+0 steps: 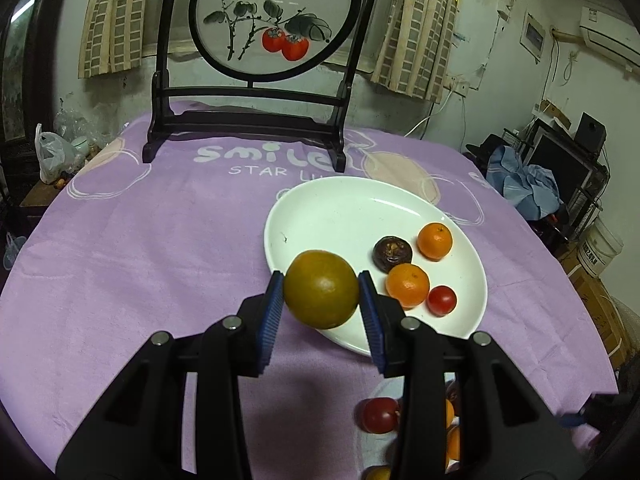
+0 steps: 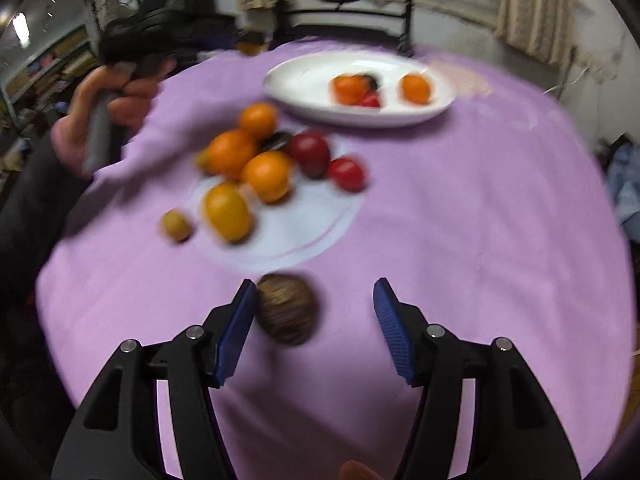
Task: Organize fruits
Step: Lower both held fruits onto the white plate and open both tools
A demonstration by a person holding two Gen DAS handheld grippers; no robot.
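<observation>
My left gripper (image 1: 321,289) is shut on a greenish-yellow orange (image 1: 321,289) and holds it above the near rim of the white oval plate (image 1: 320,208). On the plate lie two small oranges (image 1: 435,240), a dark brown fruit (image 1: 392,254) and a red tomato (image 1: 441,300). My right gripper (image 2: 315,298) is open over the purple cloth, with a brown wrinkled fruit (image 2: 287,309) lying against its left finger. In the blurred right wrist view a pile of loose fruit (image 2: 256,164) lies on the cloth: oranges, a yellow fruit, red fruits and a small brownish one.
A dark wooden stand with a round painted screen (image 1: 276,16) stands at the table's far side. The plate also shows in the right wrist view (image 2: 436,110). The hand holding the left gripper (image 2: 116,96) is at the left there. Clutter and boxes (image 1: 592,280) stand beyond the table's right edge.
</observation>
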